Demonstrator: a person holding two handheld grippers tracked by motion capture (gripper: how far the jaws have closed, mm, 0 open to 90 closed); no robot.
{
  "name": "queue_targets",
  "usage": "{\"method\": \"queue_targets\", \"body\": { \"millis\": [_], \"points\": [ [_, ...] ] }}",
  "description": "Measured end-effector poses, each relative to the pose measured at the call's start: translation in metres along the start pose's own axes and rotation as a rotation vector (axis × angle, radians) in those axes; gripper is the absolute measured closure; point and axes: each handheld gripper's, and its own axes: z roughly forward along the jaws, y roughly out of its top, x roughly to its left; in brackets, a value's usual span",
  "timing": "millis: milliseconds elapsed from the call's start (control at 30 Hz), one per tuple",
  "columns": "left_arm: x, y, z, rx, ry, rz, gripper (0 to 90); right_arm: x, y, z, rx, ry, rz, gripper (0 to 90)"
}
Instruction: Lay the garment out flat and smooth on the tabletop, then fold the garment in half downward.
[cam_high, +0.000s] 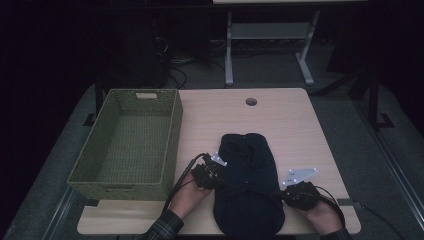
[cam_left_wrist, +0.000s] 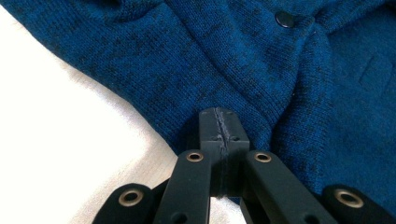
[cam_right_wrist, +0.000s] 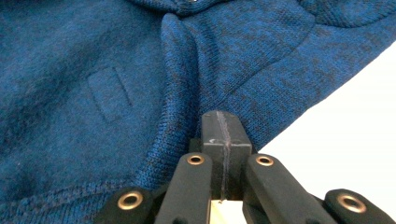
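One wooden bench (cam_high: 280, 120) carries one green woven basket (cam_high: 131, 141) at its left and one dark blue knitted sweater (cam_high: 249, 185), lying lengthwise away from the person beside the basket. Two grippers flank the sweater: the left gripper (cam_high: 212, 179) and the right gripper (cam_high: 294, 192) each have jaws fully closed, pinching the knit at its edges.

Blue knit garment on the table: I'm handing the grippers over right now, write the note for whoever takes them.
Left gripper: shut, tip at the left edge of the blue knit garment; whether cloth is pinched can't be told.
Right gripper: shut, tip at the garment's right edge, same doubt.
Garment: lies folded narrow on the table, near the front edge, between both hands.
Green woven basket: on the table's left, nothing in it.
Done: garment looks folded.
Left: probably moving it into the basket.
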Motion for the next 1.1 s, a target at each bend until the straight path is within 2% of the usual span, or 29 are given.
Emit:
{"method": "queue_targets", "body": {
  "millis": [300,367,433,633,800,967,1100],
  "points": [
    [0.000,0.000,0.000,0.002,-0.017,-0.005,90.0,0.001,-0.002,-0.001,-0.001,0.020,-0.012,89.8],
    [0.001,0.001,0.000,-0.007,-0.027,-0.025,90.0,0.000,-0.001,-0.001,-0.006,0.027,-0.010,85.5],
    [0.003,0.002,-0.002,0.002,-0.024,-0.012,90.0,-0.001,0.001,-0.003,-0.009,0.029,-0.003,82.3],
    [0.008,0.010,-0.010,-0.030,-0.017,-0.023,89.6,-0.005,0.009,-0.006,-0.035,0.030,0.005,78.7],
    [0.013,0.020,-0.017,-0.056,-0.006,-0.030,82.5,-0.015,0.023,-0.011,-0.071,0.010,0.014,76.4],
    [0.021,0.029,-0.024,-0.084,-0.013,-0.035,74.0,-0.029,0.032,-0.015,-0.100,0.007,0.036,73.5],
    [0.028,0.036,-0.028,-0.103,0.004,-0.032,67.0,-0.040,0.039,-0.016,-0.096,0.003,0.044,70.6]
  ]
}}
